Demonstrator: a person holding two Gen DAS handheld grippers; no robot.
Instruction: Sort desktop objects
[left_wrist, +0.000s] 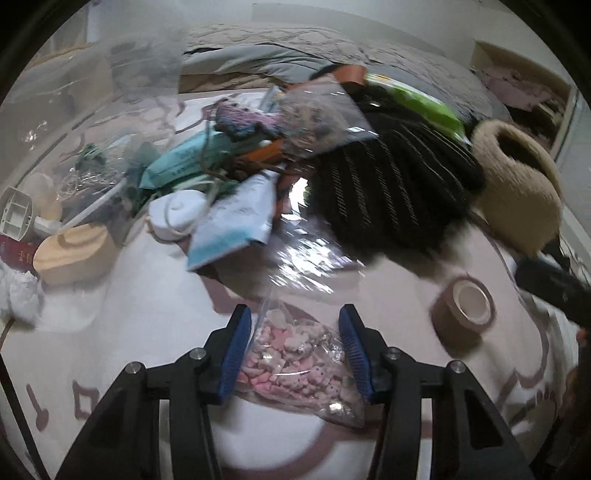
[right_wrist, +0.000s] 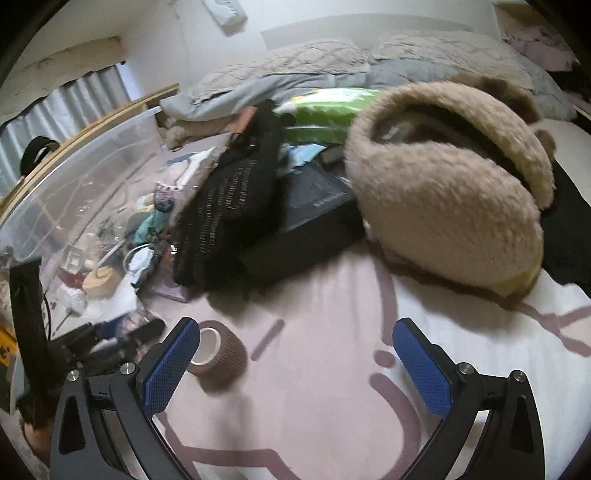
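Left gripper (left_wrist: 295, 347) pinching a clear plastic bag of pink and white pieces (left_wrist: 295, 365); right gripper (right_wrist: 295, 365) empty over the bed.

The left blue ribbed fingers (left_wrist: 236, 354) press against both sides of the bag, which lies on the white bedsheet with mauve line pattern (left_wrist: 110, 332) in front of a heap of clutter. The right blue fingers (right_wrist: 173, 365) stand spread wide with nothing between them, just beside a brown roll of tape (right_wrist: 218, 350) lying on the sheet. Behind it rest a black knitted garment with pale stripes (right_wrist: 236, 206), a black flat box (right_wrist: 310, 221) and a fluffy beige slipper (right_wrist: 443, 199). A clear plastic storage bin (right_wrist: 92, 177) stands at the left.
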